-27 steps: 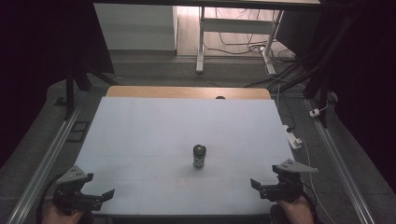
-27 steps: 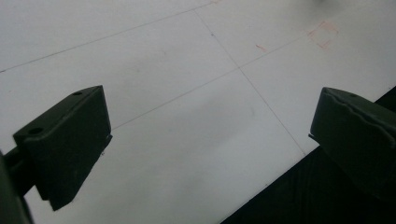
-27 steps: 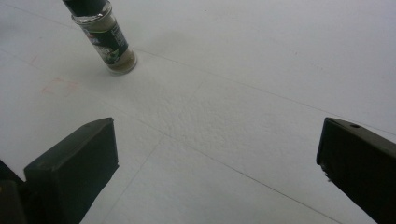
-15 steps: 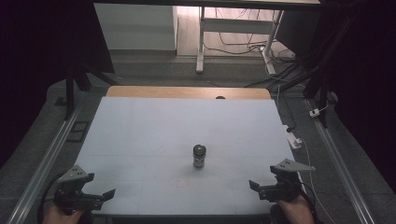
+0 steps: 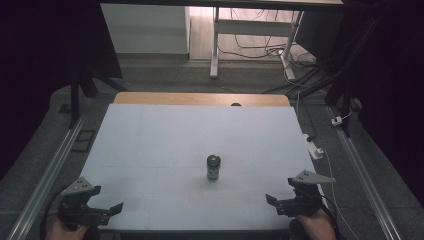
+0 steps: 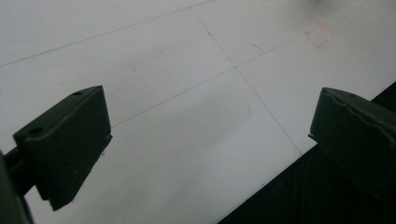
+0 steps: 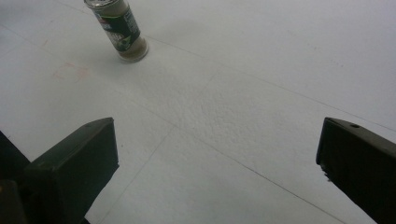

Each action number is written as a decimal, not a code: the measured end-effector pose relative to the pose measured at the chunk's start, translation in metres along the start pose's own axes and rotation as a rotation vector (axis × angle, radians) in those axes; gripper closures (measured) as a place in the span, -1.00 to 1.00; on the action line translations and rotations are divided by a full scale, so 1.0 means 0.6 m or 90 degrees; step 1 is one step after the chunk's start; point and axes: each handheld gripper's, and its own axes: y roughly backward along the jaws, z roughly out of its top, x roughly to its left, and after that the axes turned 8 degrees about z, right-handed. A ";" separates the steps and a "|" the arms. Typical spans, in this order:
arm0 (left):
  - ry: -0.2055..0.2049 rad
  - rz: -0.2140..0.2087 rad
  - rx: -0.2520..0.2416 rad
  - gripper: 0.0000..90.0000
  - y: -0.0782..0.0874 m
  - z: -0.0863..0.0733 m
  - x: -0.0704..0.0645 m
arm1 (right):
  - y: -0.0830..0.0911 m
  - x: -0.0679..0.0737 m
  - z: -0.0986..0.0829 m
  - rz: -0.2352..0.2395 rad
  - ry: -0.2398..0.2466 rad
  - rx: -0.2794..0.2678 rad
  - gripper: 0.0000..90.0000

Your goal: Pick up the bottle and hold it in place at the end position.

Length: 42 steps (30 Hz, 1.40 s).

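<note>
White tabletop [image 5: 150, 150] is bare except for a small upright glass spice jar with dark label [image 5: 213, 167] mid-table, well apart from both spread-jawed, empty grippers — left gripper [image 5: 112, 209], right gripper [image 5: 272, 200] — and easily toppled by an off-centre approach.

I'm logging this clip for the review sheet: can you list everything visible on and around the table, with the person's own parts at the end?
Spice jar: 1, clear with dark label and dark cap, upright near the middle of the table, nearer the front edge.
Table: 1, white top with thin grid lines, wooden strip along the far edge.
Red square mark: 1, faint, on the table in front of the jar.
Power strip: 1, white, on the floor off the table's right edge.
Desk frame: 1, white legs, beyond the table, with cables on the floor.
Left gripper: 1, black, open, near front left corner.
Right gripper: 1, black, open, near front right corner.
Hands: 2, at the bottom edge, holding the grippers.
</note>
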 end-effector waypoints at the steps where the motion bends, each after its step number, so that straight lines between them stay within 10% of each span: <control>1: 0.000 0.000 0.000 -1.00 0.000 0.000 0.000 | 0.000 0.000 0.000 0.000 0.000 0.000 -1.00; 42: 0.012 -0.011 0.002 -1.00 0.000 -0.001 0.005 | -0.059 0.038 0.037 0.127 0.078 -0.036 -1.00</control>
